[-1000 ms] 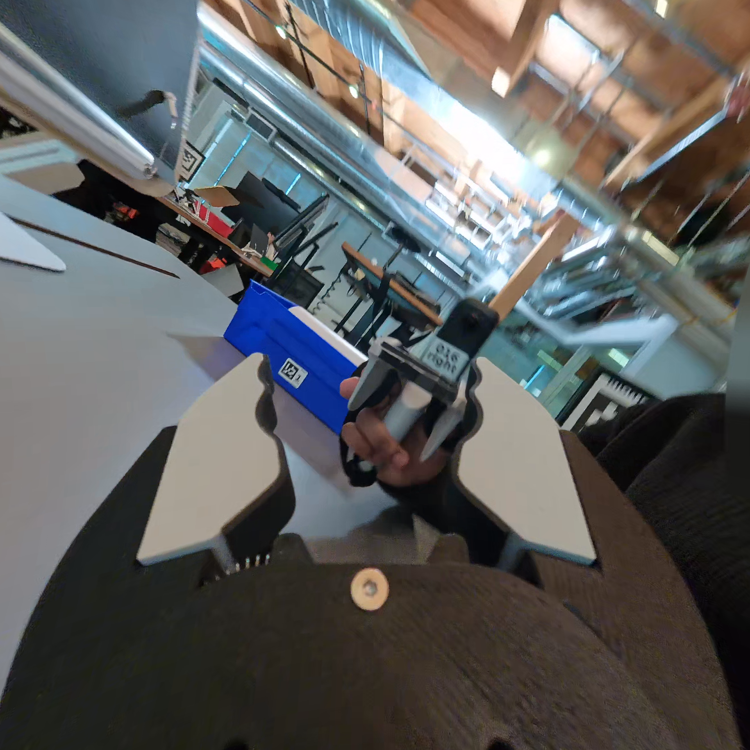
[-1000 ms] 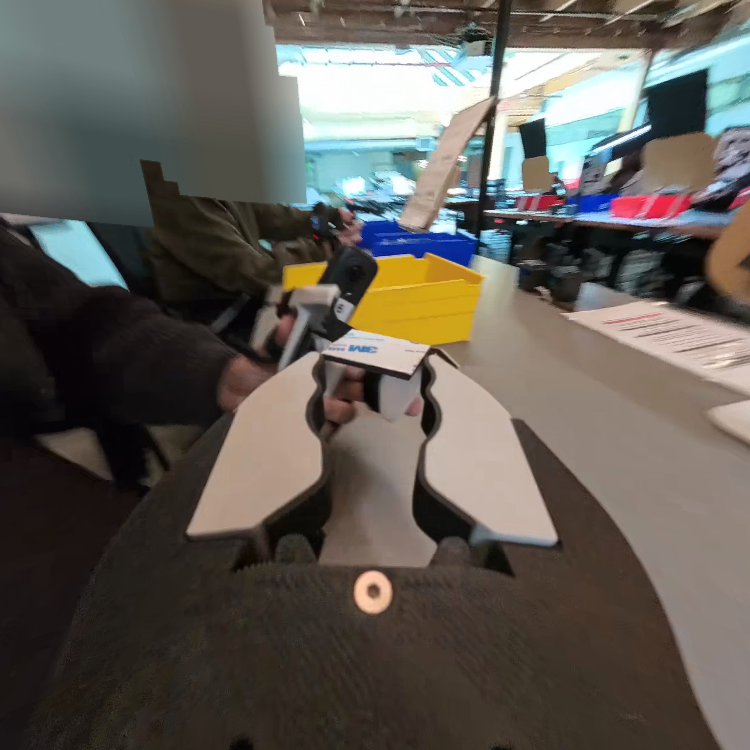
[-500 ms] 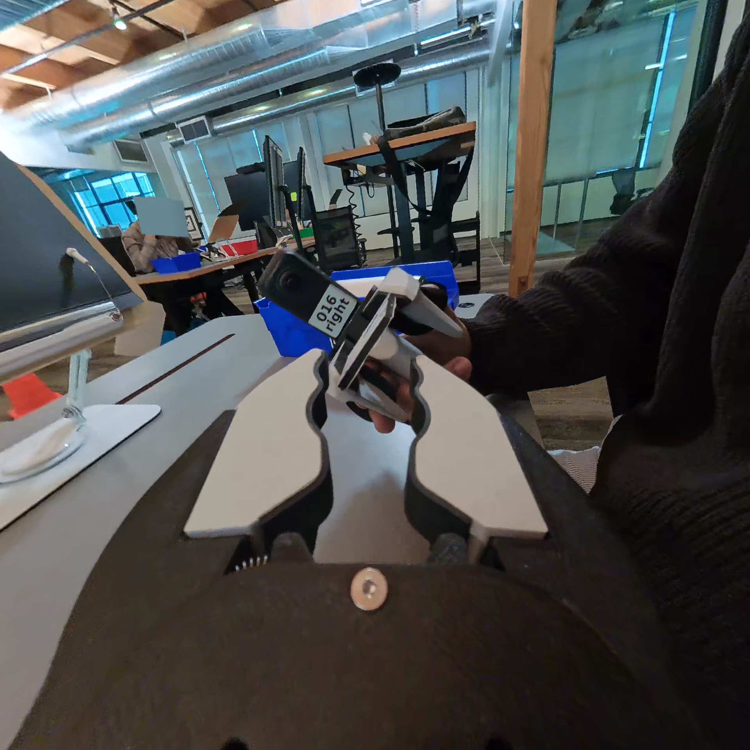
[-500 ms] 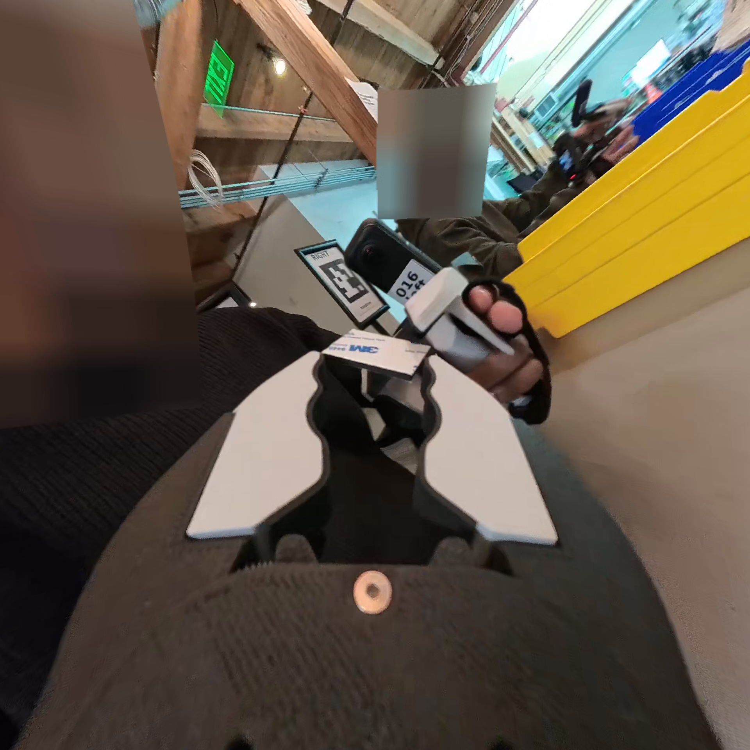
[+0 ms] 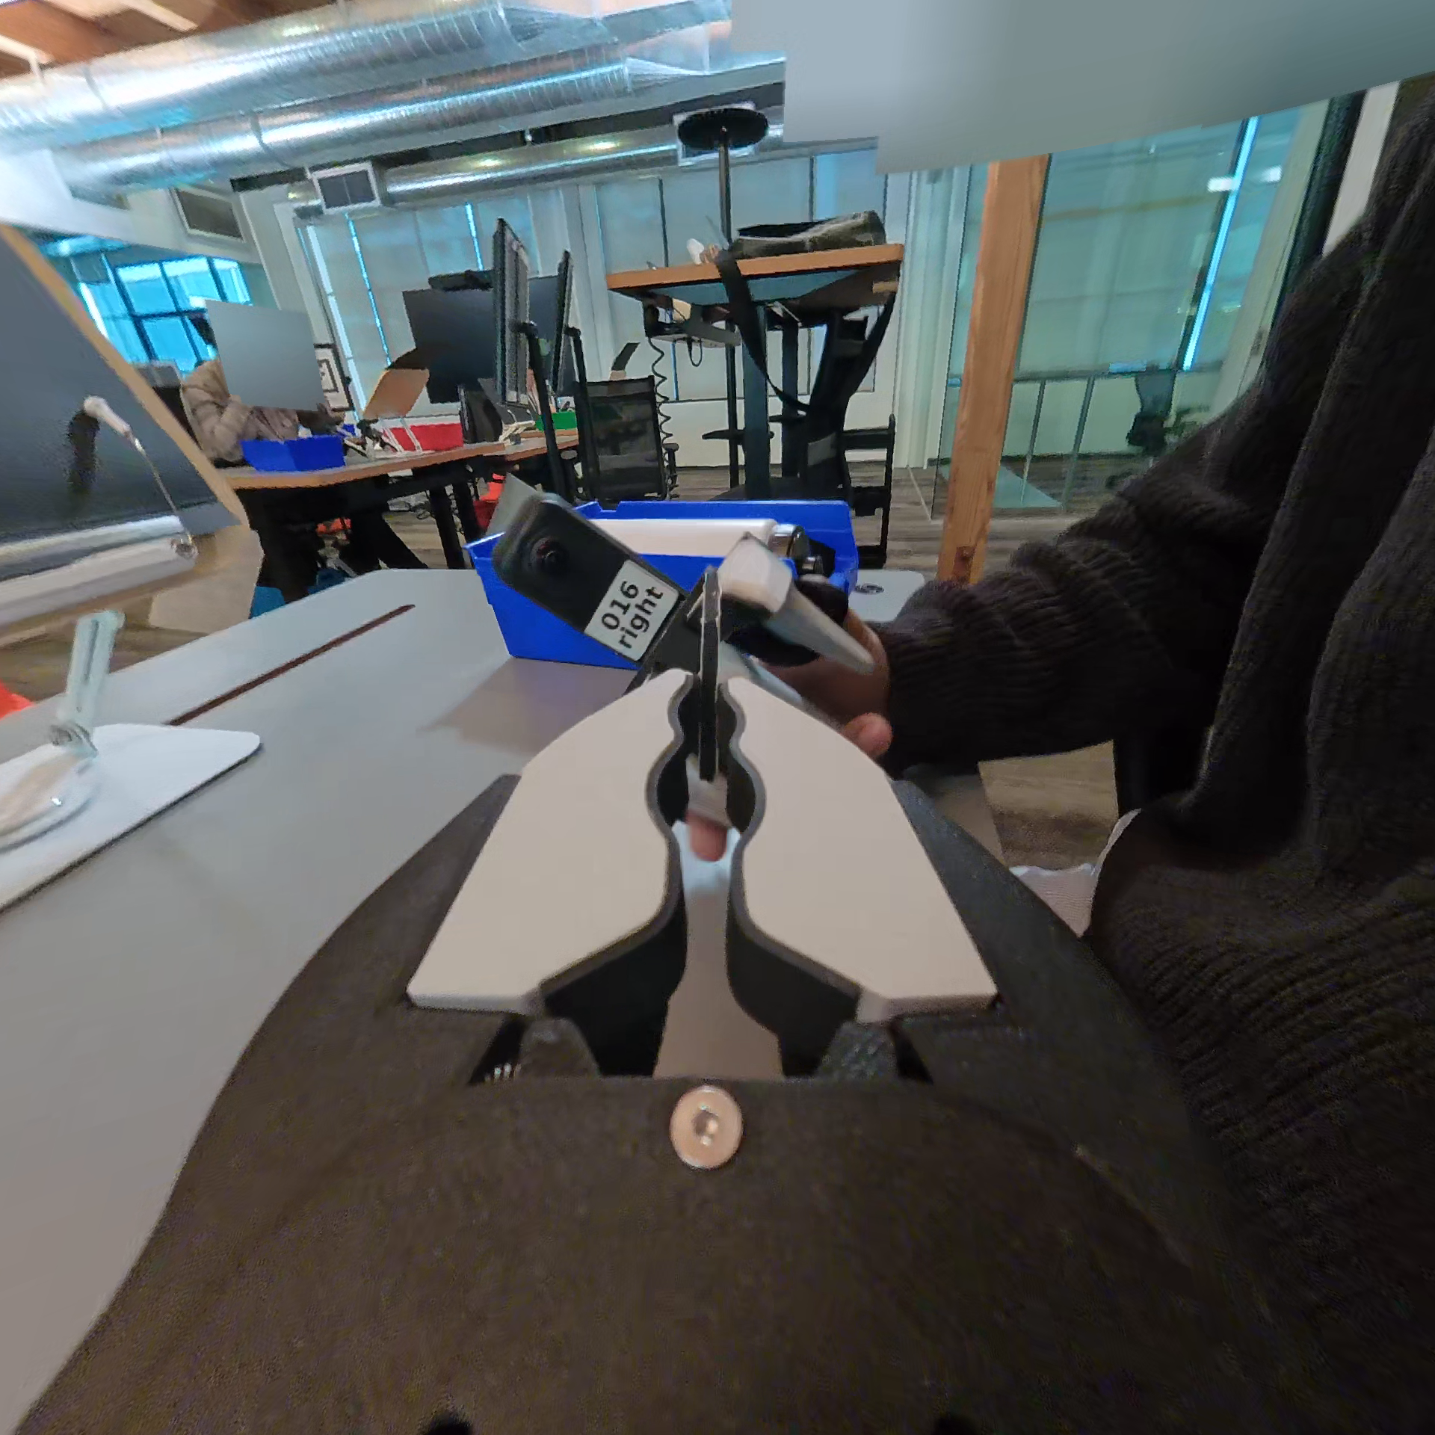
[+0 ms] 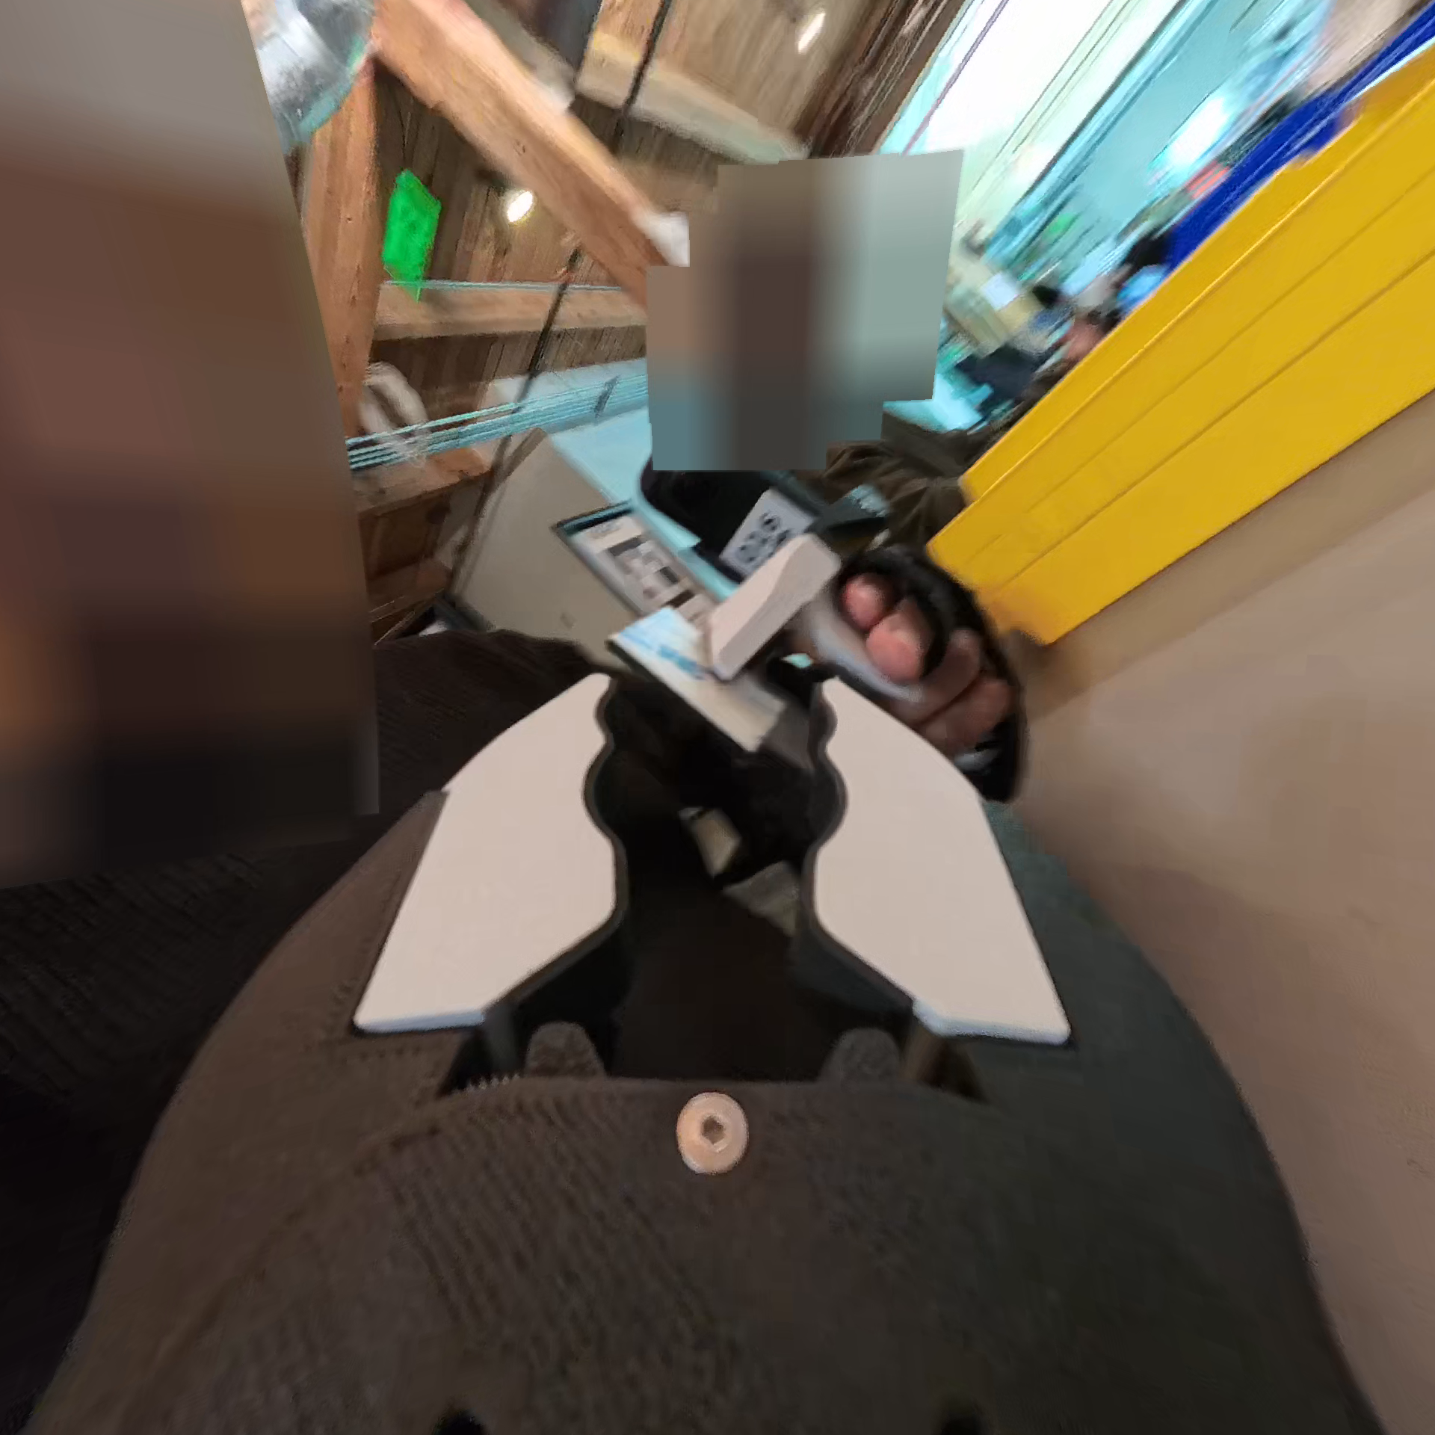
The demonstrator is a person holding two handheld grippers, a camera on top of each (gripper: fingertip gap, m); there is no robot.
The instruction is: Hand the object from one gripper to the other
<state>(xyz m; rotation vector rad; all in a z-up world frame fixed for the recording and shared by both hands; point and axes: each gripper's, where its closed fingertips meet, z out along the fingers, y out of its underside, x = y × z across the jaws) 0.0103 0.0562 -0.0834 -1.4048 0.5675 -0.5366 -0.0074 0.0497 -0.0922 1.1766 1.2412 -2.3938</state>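
The object is a thin white card. In the left wrist view I see it edge-on as a dark strip (image 5: 708, 621), clamped between the tips of my left gripper (image 5: 707, 691), which is shut on it. The right gripper's camera body (image 5: 590, 582) is just beyond it. In the right wrist view, which is blurred, the card (image 6: 683, 683) lies tilted just past the tips of my right gripper (image 6: 710, 691). The right gripper's jaws stand apart and the card's right end is clear of the right finger. The left gripper's white finger (image 6: 769, 606) presses on the card.
A blue bin (image 5: 543, 637) stands on the grey table (image 5: 233, 854) behind the grippers. A yellow bin (image 6: 1203, 388) is close on the right. A white stand base (image 5: 116, 784) sits at the left. The person's dark sleeve (image 5: 1087, 660) fills the right side.
My left gripper has gone from wide open to shut on the card. The card, held level across my right gripper's tips before, now sits tilted just past them.
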